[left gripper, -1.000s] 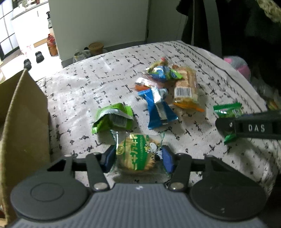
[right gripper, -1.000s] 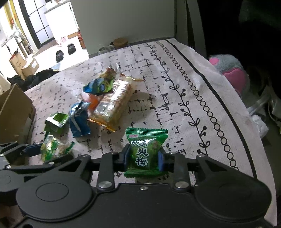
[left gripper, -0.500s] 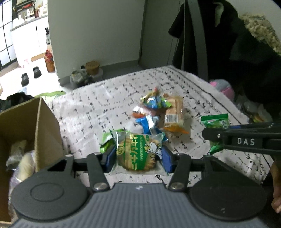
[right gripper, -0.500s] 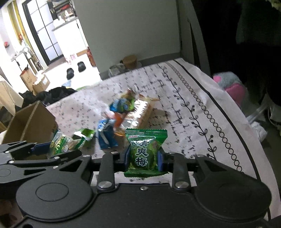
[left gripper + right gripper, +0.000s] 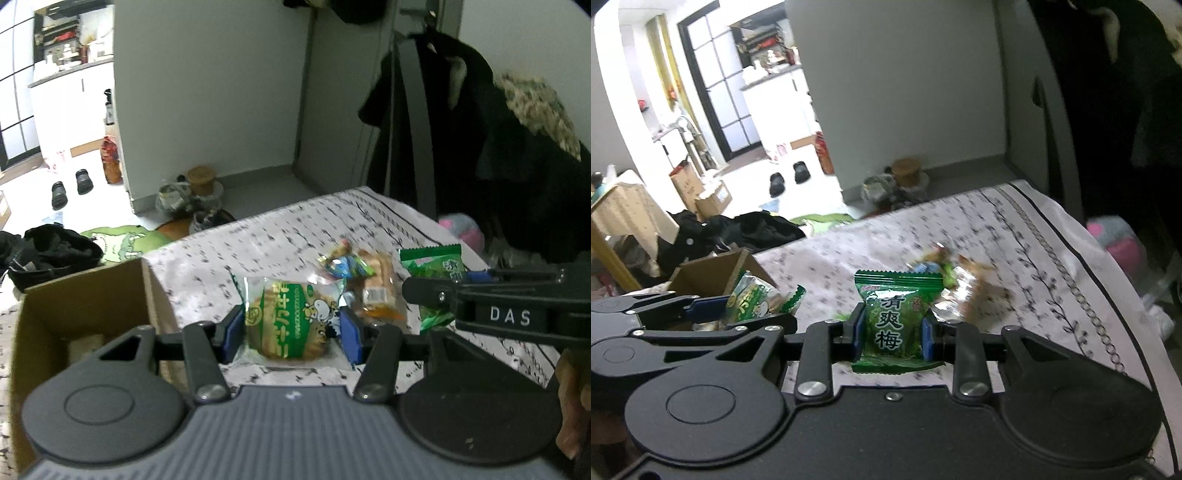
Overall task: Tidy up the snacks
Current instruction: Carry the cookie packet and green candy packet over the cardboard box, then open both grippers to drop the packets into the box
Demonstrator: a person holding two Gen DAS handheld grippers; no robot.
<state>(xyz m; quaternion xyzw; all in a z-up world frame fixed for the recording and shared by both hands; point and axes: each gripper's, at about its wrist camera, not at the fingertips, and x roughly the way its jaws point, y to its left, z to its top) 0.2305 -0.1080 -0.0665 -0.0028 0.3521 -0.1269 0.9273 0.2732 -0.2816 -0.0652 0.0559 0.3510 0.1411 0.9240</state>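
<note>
A: Left wrist view: your left tongs grip the biscuit pack, lifted off the bench since a second ago.

B: And the right?

A: Your right tongs pinch the plum pack, also raised. The box sits just left, so both look ready to drop in. More snacks remain.

Lived-in home, w/ bedrm or living area opening to a kitchen. Ahead of the jaws: patterned cloth over a table or bed, slippers on the floor, dark coats hung to the right, kitchen cabinets far left, cardboard boxes about.
</note>
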